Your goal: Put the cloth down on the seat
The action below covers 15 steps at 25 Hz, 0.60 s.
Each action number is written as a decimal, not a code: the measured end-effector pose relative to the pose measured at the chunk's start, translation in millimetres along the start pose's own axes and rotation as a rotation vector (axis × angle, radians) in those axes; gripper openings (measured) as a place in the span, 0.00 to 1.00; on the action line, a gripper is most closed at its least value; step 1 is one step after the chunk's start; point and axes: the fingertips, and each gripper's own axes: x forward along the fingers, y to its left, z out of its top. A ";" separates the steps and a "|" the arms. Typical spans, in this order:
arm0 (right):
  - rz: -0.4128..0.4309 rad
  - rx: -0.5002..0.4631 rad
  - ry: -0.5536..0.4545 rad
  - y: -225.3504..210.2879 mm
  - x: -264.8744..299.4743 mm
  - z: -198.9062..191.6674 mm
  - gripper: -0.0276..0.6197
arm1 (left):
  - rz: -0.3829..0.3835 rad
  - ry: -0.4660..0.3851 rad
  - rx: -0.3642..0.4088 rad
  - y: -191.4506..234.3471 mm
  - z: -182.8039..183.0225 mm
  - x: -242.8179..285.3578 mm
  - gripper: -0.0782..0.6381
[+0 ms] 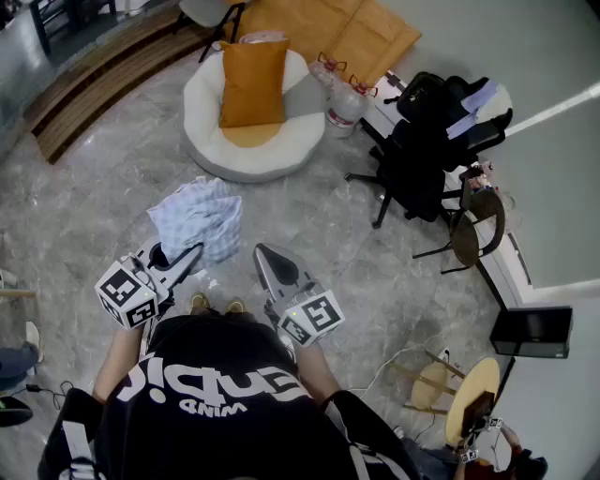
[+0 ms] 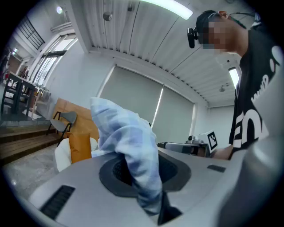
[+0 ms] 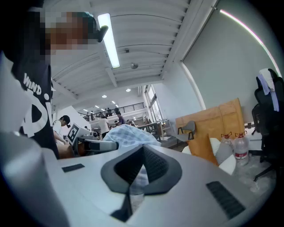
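Observation:
In the head view a light blue checked cloth (image 1: 199, 219) hangs bunched above the marble floor, and my left gripper (image 1: 178, 259) is shut on its near edge. The left gripper view shows the cloth (image 2: 128, 142) pinched between the jaws of the left gripper (image 2: 141, 176) and rising above them. To the right of it my right gripper (image 1: 266, 257) is shut with nothing held and is apart from the cloth; its jaws meet in the right gripper view (image 3: 141, 170). The seat (image 1: 202, 131), a round white cushion with an orange pillow (image 1: 253, 82), lies on the floor beyond the cloth.
A black office chair (image 1: 427, 141) draped with clothes stands at the right, with a brown chair (image 1: 478, 230) nearer. Water bottles (image 1: 342, 103) stand by the seat's right side. Wooden boards (image 1: 328, 28) lean behind, steps (image 1: 103, 75) run at the far left, and a small round table (image 1: 469, 398) is at the bottom right.

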 end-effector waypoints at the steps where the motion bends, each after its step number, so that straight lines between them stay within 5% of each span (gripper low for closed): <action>1: 0.001 -0.001 0.002 0.1 0.7 -0.4 0.07 | -0.001 0.001 0.001 0.4 0.0 0.1 0.23; 15: 0.053 -0.002 -0.034 -5.2 -3.2 8.1 0.07 | 0.004 -0.015 0.007 -2.3 -4.4 7.0 0.23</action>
